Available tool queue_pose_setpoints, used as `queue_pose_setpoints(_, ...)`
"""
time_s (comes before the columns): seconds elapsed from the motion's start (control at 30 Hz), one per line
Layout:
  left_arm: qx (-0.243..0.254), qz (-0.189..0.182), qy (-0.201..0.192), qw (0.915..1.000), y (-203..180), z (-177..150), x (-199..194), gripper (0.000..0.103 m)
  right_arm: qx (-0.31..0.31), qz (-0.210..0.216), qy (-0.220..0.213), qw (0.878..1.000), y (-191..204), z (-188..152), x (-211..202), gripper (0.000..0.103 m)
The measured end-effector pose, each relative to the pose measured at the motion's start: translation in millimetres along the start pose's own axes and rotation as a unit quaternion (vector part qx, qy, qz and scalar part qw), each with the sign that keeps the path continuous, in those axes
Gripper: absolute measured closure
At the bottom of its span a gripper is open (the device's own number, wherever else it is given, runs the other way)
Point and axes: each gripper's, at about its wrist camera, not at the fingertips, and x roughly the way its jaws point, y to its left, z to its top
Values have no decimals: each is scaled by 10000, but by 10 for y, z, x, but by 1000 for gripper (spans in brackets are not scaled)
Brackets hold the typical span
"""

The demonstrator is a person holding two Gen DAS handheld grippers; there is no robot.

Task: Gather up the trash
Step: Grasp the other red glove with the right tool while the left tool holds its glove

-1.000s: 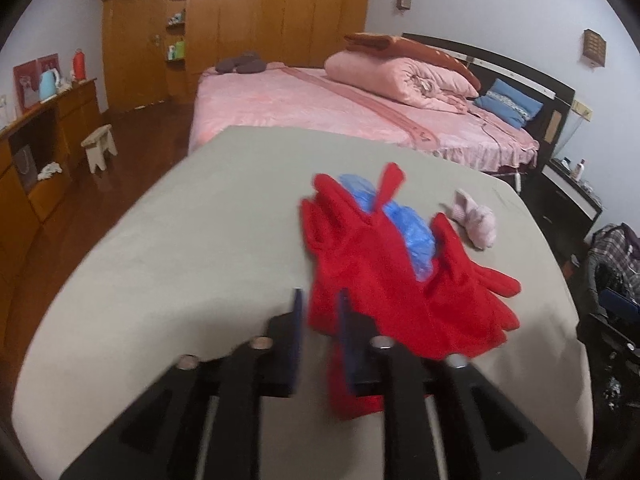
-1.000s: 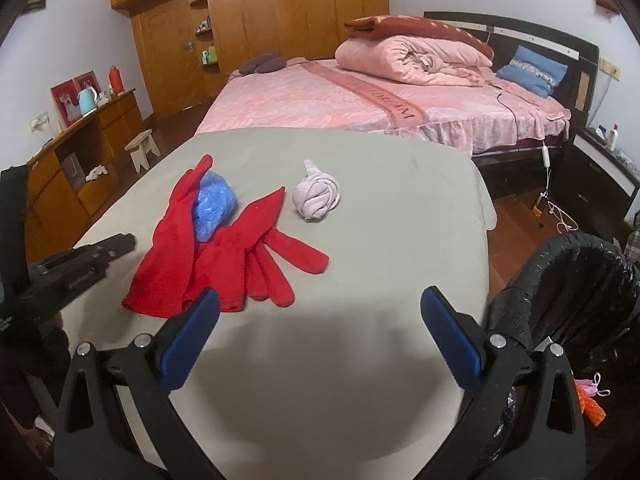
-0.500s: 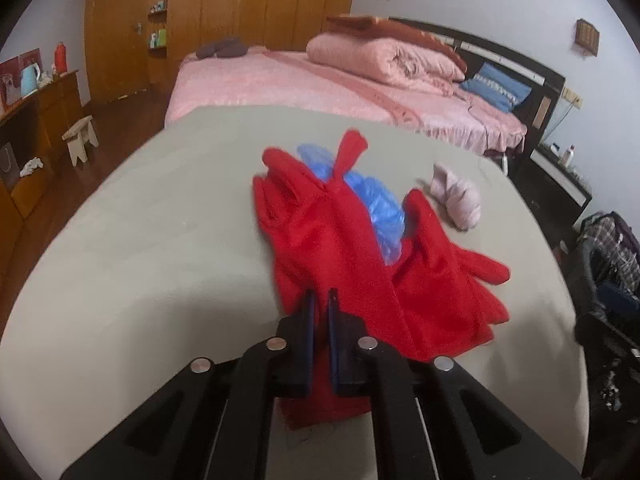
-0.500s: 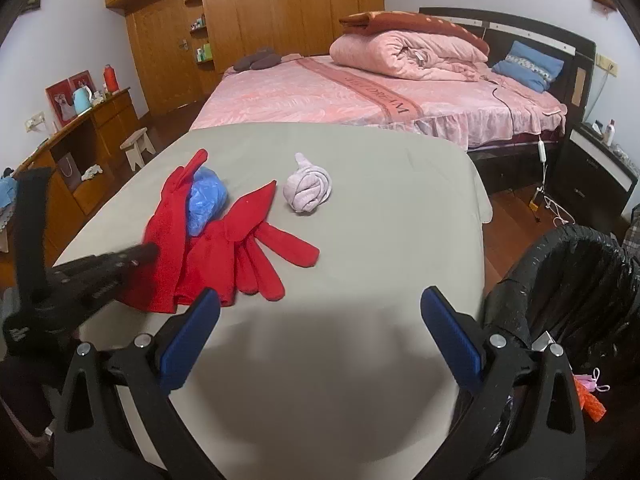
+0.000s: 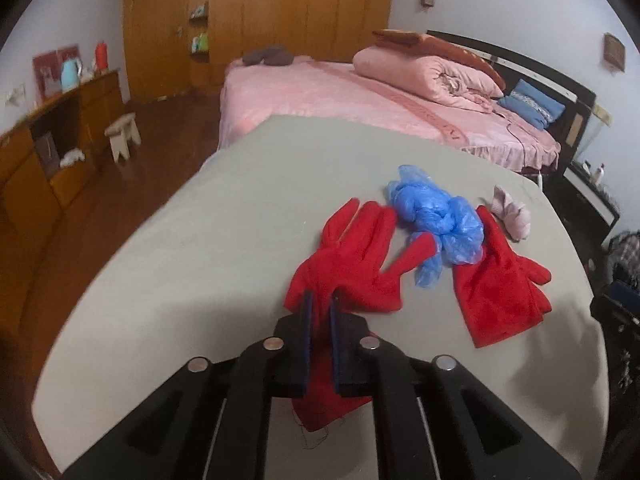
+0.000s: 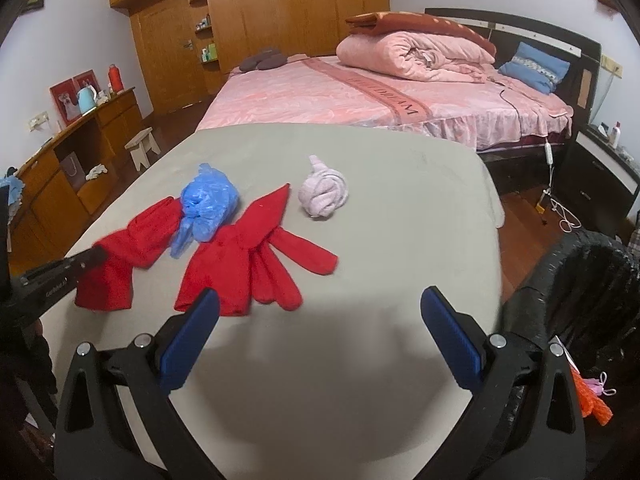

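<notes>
- Red glove point(image 5: 352, 264) pulled away from the other glove point(image 5: 496, 296), now at nine o'clock of the blue bag point(image 5: 436, 220) on the desk point(image 5: 200, 240).
- Left gripper point(image 5: 319, 312)?
- Jaws opening, cuff between. Right gripper point(image 6: 320, 332) spread wide, holding nothing. Easier to lift alone.

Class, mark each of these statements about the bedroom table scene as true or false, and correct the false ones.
1. Two red gloves lie on the table. True: one red glove on the left, the other red glove beside it.
2. The blue plastic bag sits in the bin. False: it lies between the gloves.
3. The right hand-held gripper holds nothing. True.
4. The lilac cloth bundle is on the bed. False: it is on the table.
5. A black-lined bin stands right of the table. True.
</notes>
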Motion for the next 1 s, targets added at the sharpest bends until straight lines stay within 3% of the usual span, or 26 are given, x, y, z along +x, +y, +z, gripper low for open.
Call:
queue_pose_setpoints(0.03,-70,-66,12,10000,13,0,8,77,-20,10,3,10000,23,9,15,5)
queue_pose_setpoints(0.07,-130,-120,1,9998,20,2,13,59,-43,22,4,10000,50,20,31,5)
queue_pose_setpoints(0.1,-176,-145,-27,9997,22,6,9,51,-62,31,0,10000,76,34,40,5)
queue_pose_setpoints(0.2,-213,-266,-63,9994,-12,49,29,46,-114,37,-12,9999,121,63,58,5)
queue_pose_setpoints(0.37,-231,-26,9,9997,-50,123,189,38,-102,8,17,9999,132,87,116,5)
queue_pose_setpoints(0.57,-140,45,368,9992,-97,59,407,38,-111,45,35,9999,193,136,206,5)
queue_pose_setpoints(0.73,-8,45,365,9993,-157,25,406,36,-172,84,74,9998,300,189,348,5)
queue_pose_setpoints(0.9,-201,85,339,9992,-94,19,396,61,-147,80,225,9996,329,204,516,5)
queue_pose_setpoints(1.0,-337,106,317,9989,-24,20,390,70,-93,76,342,9993,335,197,615,5)
